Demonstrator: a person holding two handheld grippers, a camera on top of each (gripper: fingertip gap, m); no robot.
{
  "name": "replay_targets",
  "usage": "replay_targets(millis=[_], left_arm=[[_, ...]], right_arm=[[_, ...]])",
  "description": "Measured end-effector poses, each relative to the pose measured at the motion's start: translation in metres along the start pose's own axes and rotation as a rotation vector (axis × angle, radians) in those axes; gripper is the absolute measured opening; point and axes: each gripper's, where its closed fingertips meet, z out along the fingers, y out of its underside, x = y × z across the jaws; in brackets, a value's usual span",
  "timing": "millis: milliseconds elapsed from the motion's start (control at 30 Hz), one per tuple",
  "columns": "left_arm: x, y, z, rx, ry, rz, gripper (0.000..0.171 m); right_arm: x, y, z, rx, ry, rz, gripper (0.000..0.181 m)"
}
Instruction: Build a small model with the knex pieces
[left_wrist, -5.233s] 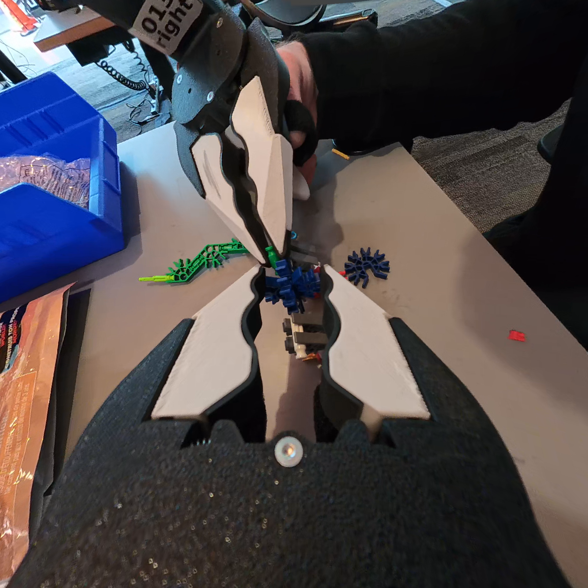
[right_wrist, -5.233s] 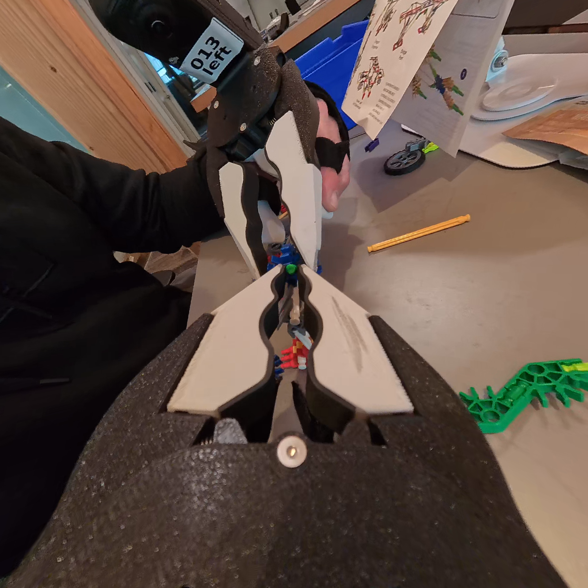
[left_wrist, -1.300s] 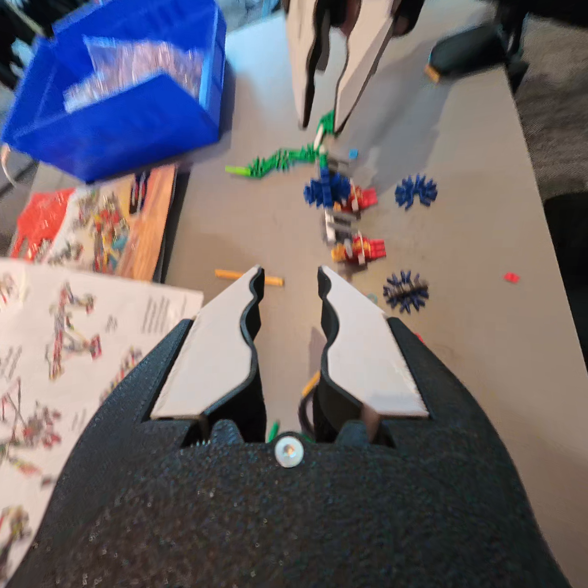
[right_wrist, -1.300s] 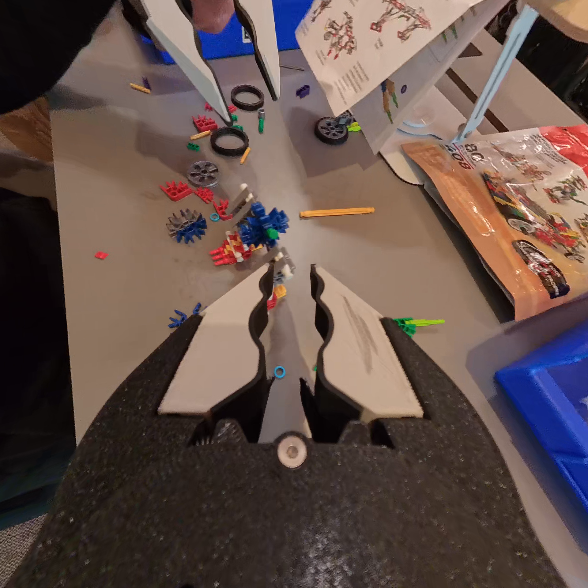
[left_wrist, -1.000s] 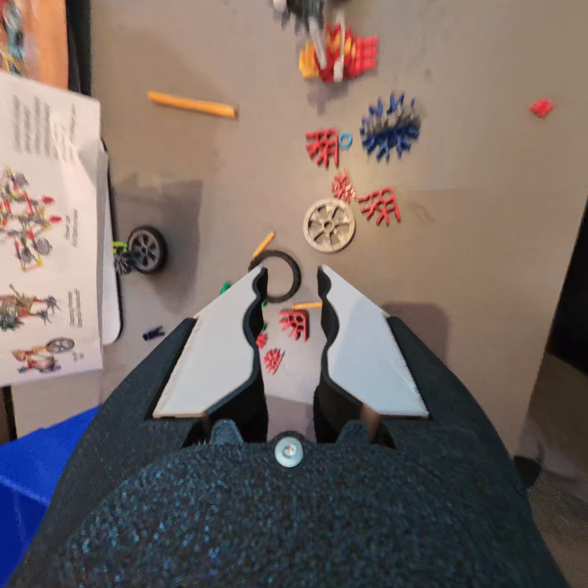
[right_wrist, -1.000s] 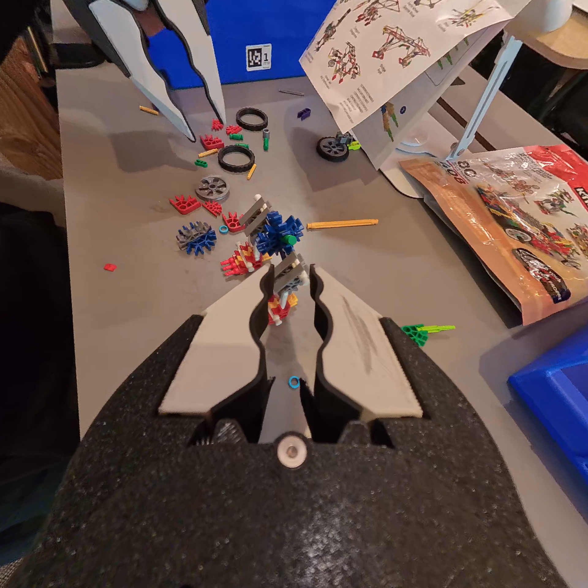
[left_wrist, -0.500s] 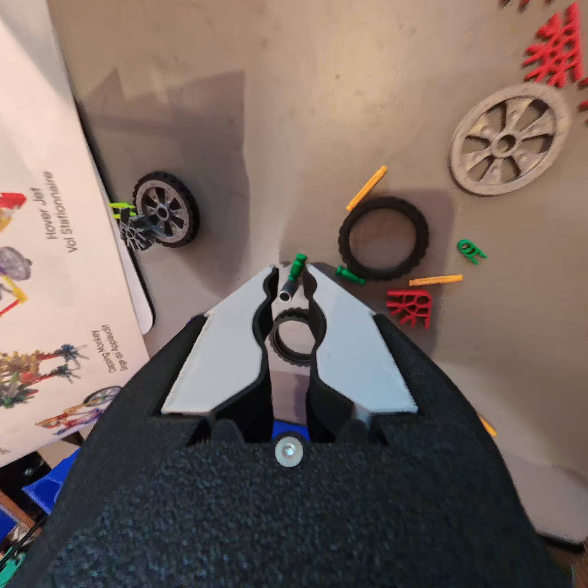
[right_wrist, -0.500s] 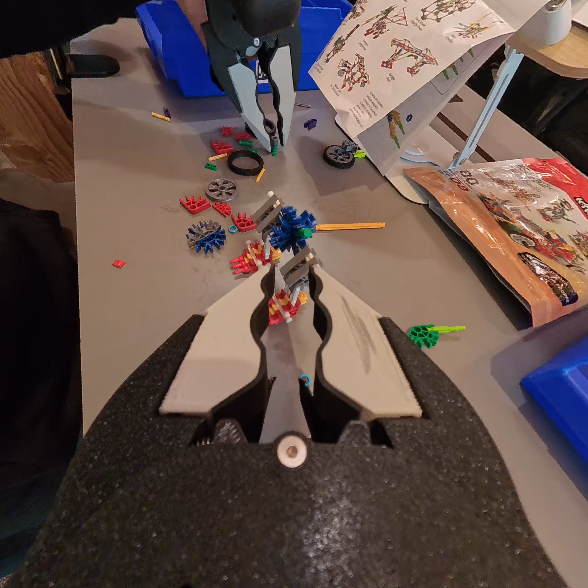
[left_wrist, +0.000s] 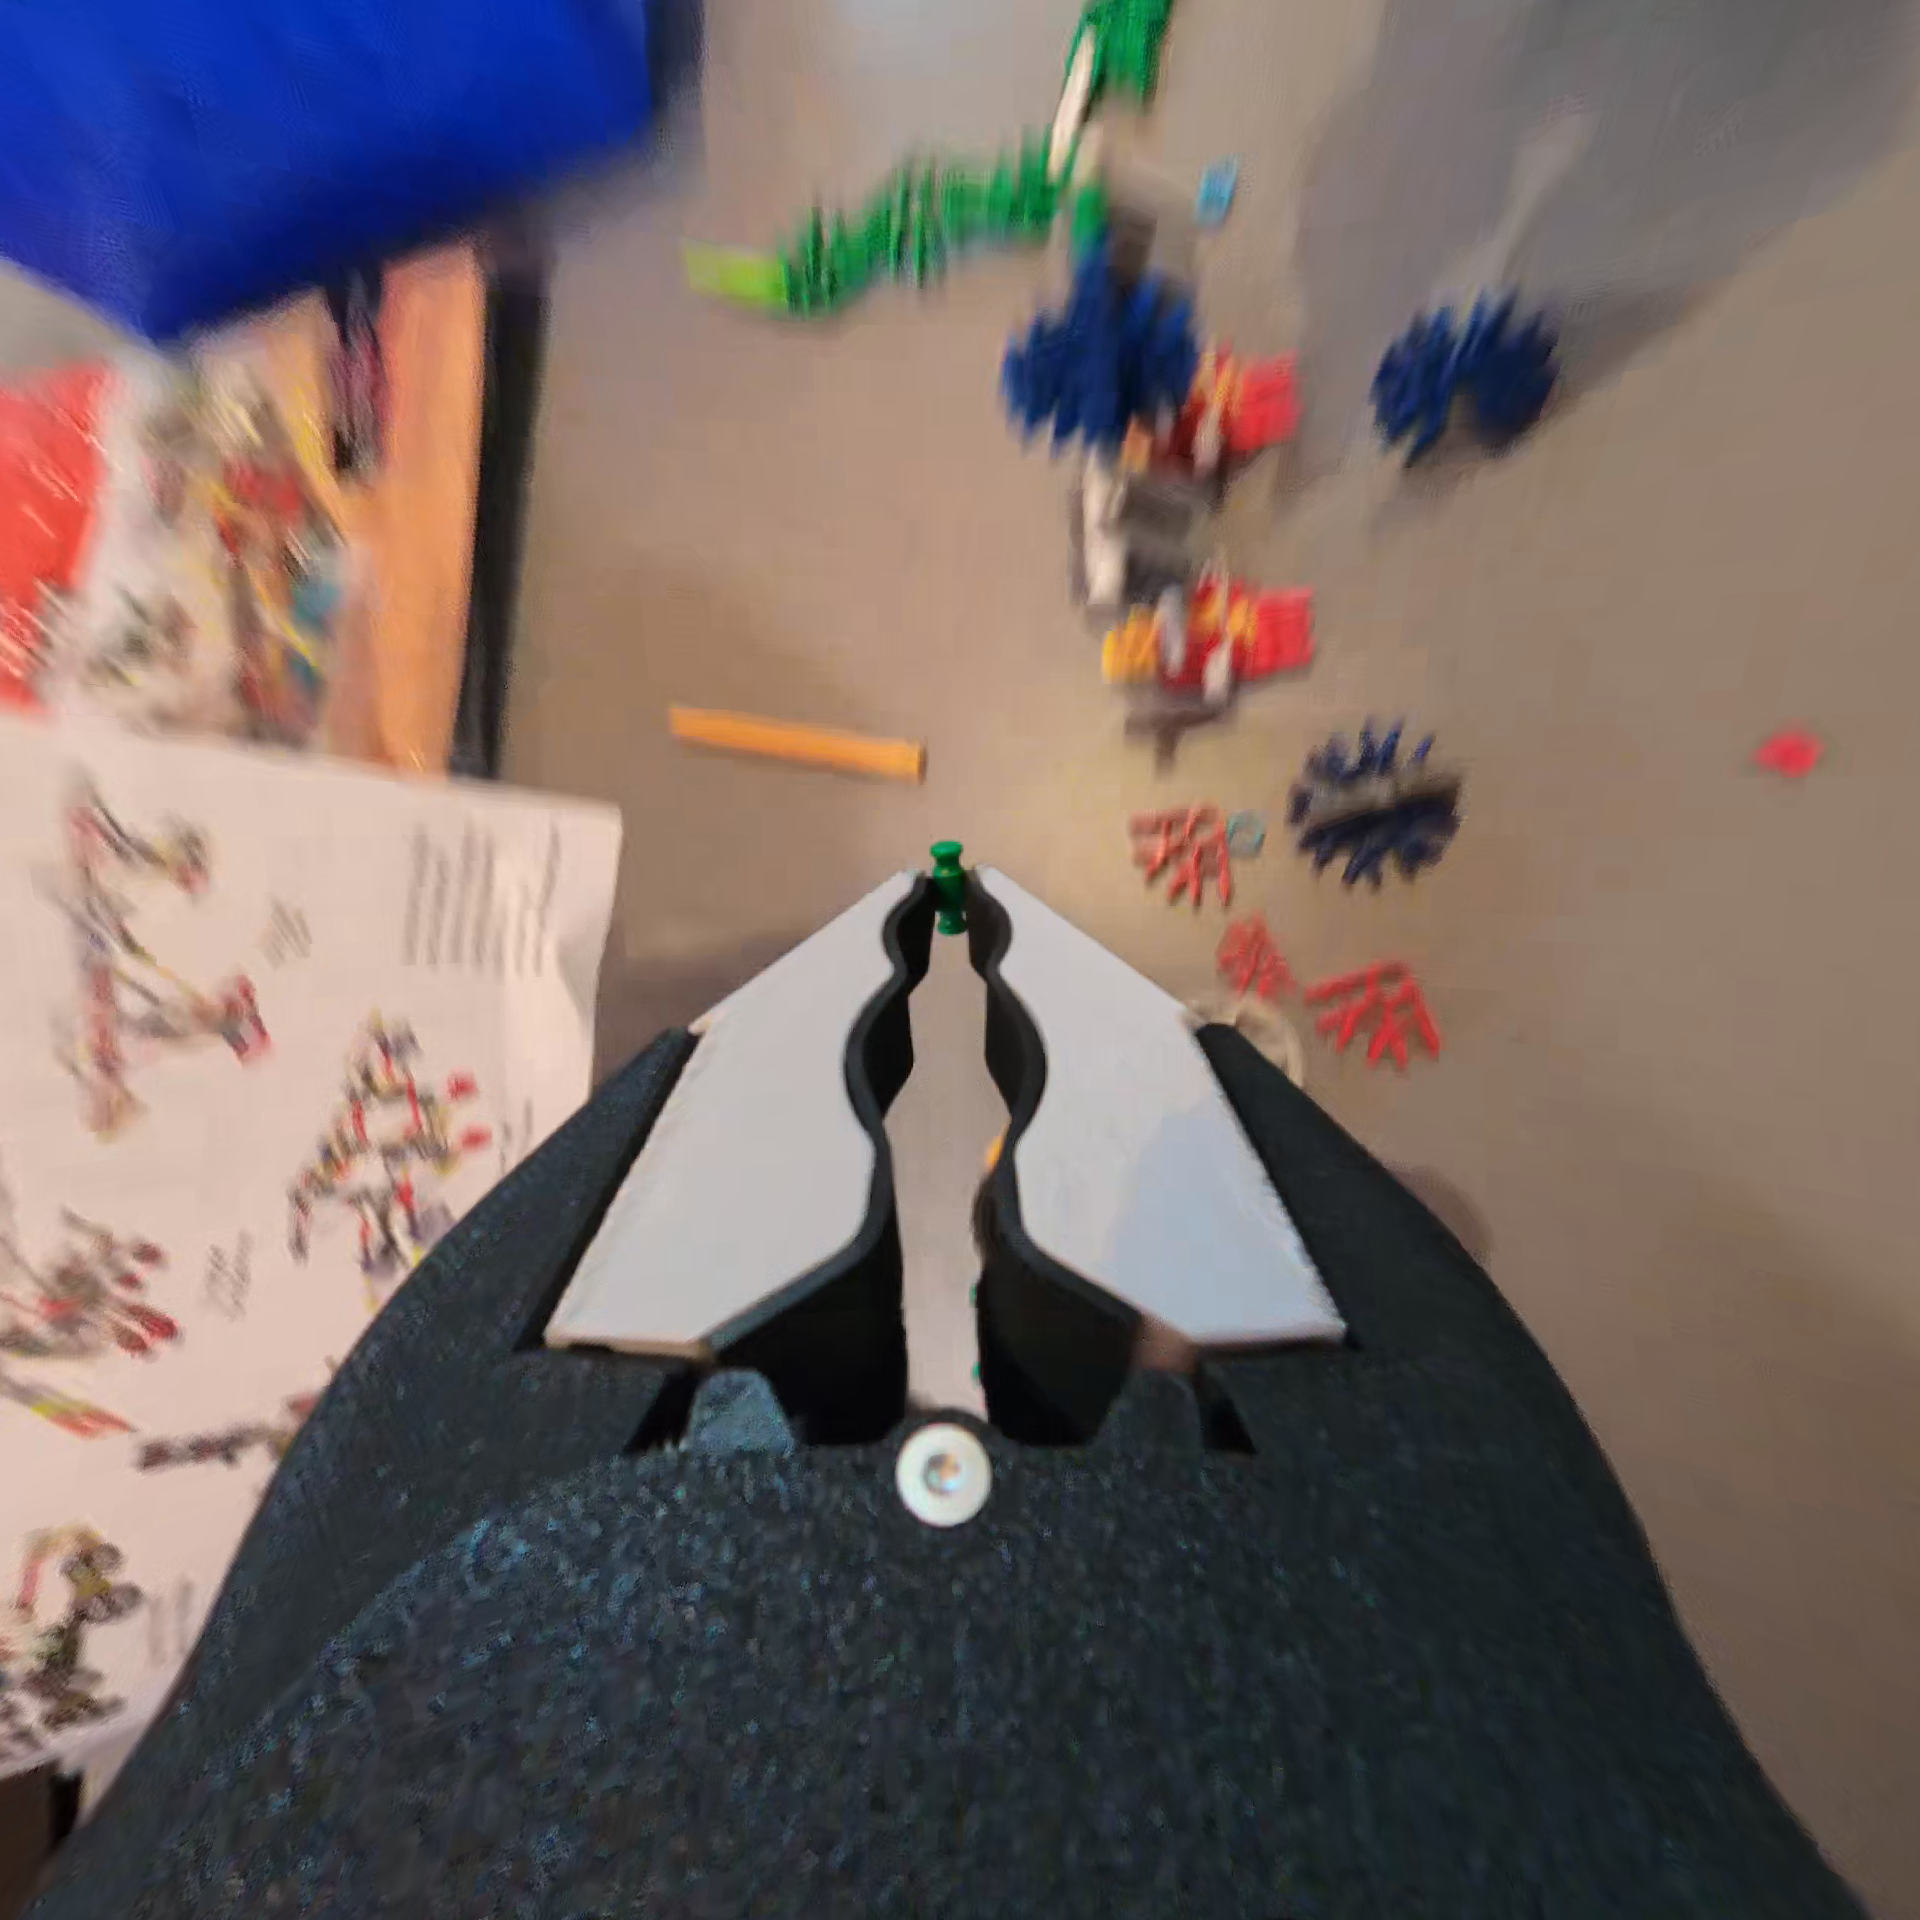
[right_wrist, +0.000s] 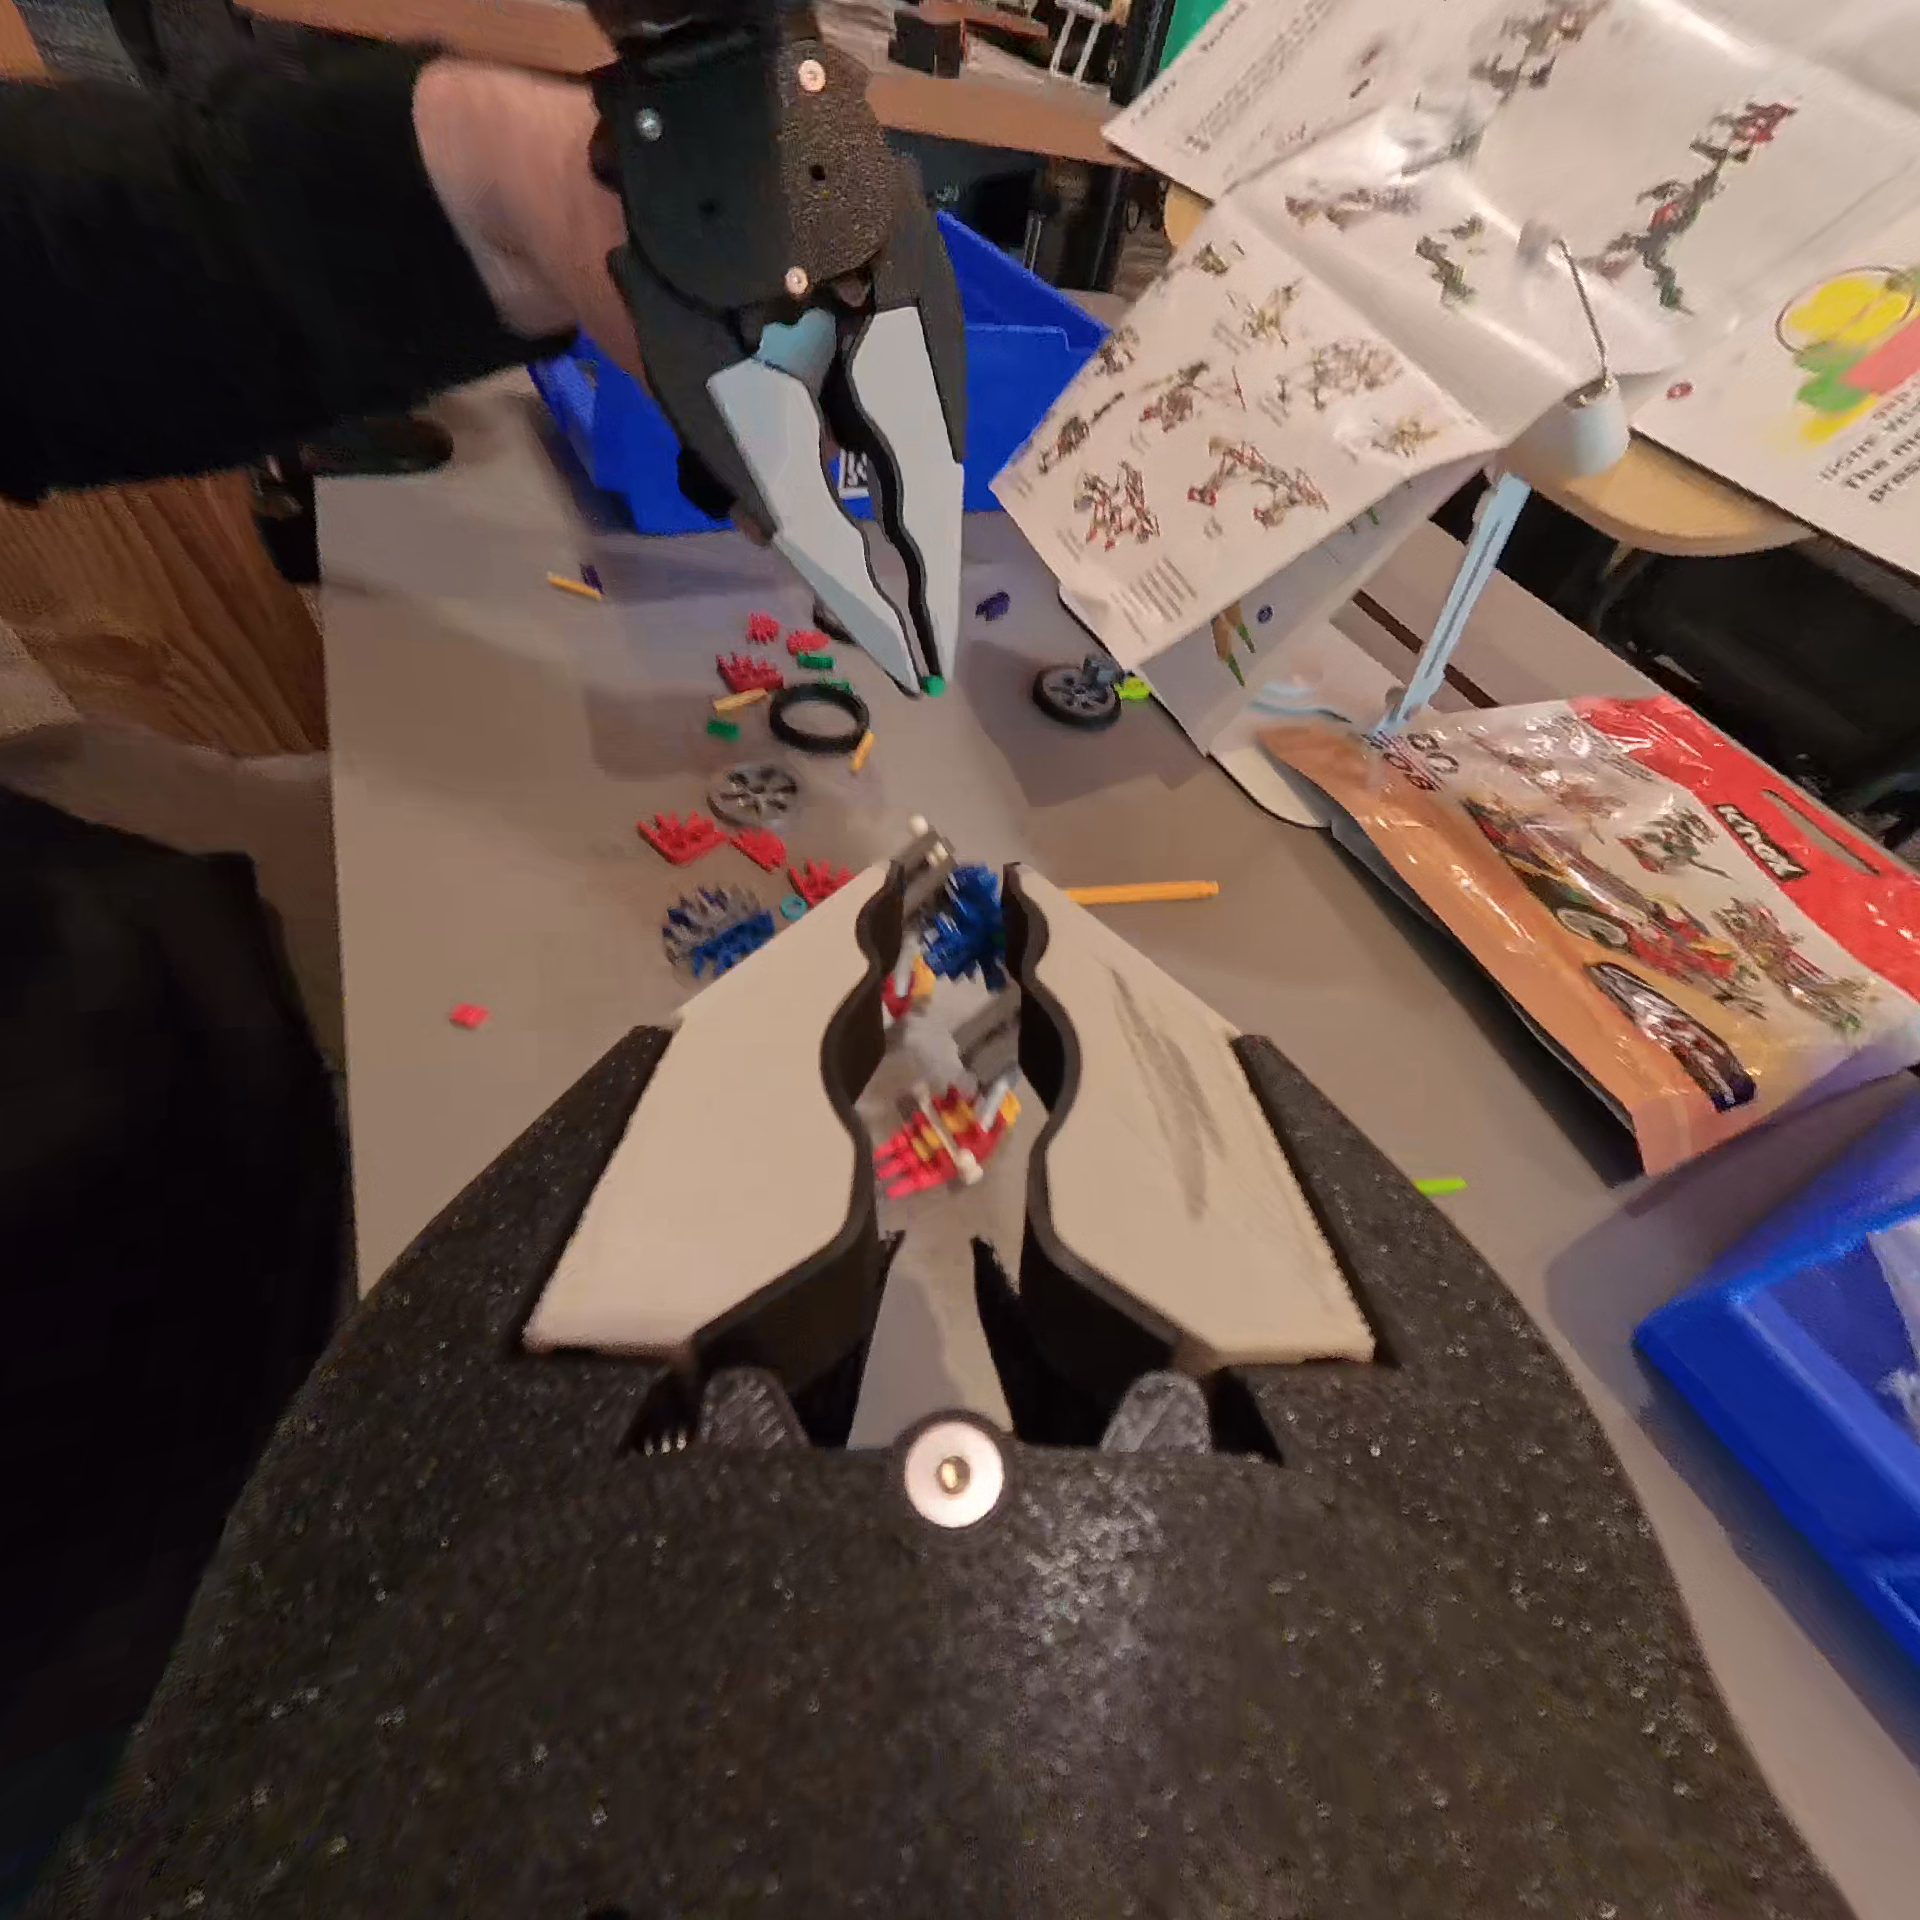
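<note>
My left claw is clenched on a small green peg, pinched at the very tips so its knobbed end pokes out past them. The claw hangs above the grey worktop, and that view is smeared with motion. Below it lie an orange rod and loose red connectors, with the instruction sheet close on the left. My right claw is released, its jaws spread and holding nothing. A built piece of grey, blue, red and yellow parts shows between them, but I cannot tell whether the fingers touch it or sit above it. Beyond it are a black tyre and a grey wheel hub. Room is tight on the right, where an orange bag and a blue bin crowd in. On the left the worktop's edge runs close beside the scattered parts. The barest stretch lies between the built piece and the bag.
</note>
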Motion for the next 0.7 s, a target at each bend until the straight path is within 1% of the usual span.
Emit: replay_targets(millis=[67, 100, 167, 233, 433, 500, 567, 700], left_arm=[[0.008, -0.037, -0.003, 0.102, -0.083, 0.076, 0.005], [0.013, -0.052, -0.004, 0.137, -0.120, 0.123, 0.005], [0.023, -0.075, -0.005, 0.195, -0.184, 0.194, 0.005], [0.031, -0.090, -0.006, 0.239, -0.223, 0.231, 0.005], [0.037, -0.101, -0.009, 0.262, -0.346, 0.336, 0.005], [0.039, -0.100, -0.007, 0.228, -0.367, 0.373, 0.005], [0.039, -0.101, -0.006, 0.208, -0.411, 0.427, 0.005], [0.045, -0.103, -0.005, 0.211, -0.419, 0.461, 0.005]], right_arm=[[-0.008, -0.008, 0.008, -0.001, -0.015, 0.027, 0.018], [-0.013, -0.010, 0.013, -0.005, -0.024, 0.047, 0.018], [-0.017, -0.012, 0.022, -0.004, -0.019, 0.084, 0.014], [-0.020, -0.013, 0.029, 0.010, -0.023, 0.137, 0.012], [-0.021, -0.012, 0.033, 0.052, -0.017, 0.279, 0.013], [-0.027, -0.014, 0.032, 0.079, -0.062, 0.350, 0.013], [-0.027, -0.013, 0.030, 0.098, -0.072, 0.403, 0.013], [-0.029, -0.015, 0.027, 0.144, -0.104, 0.493, 0.013]])
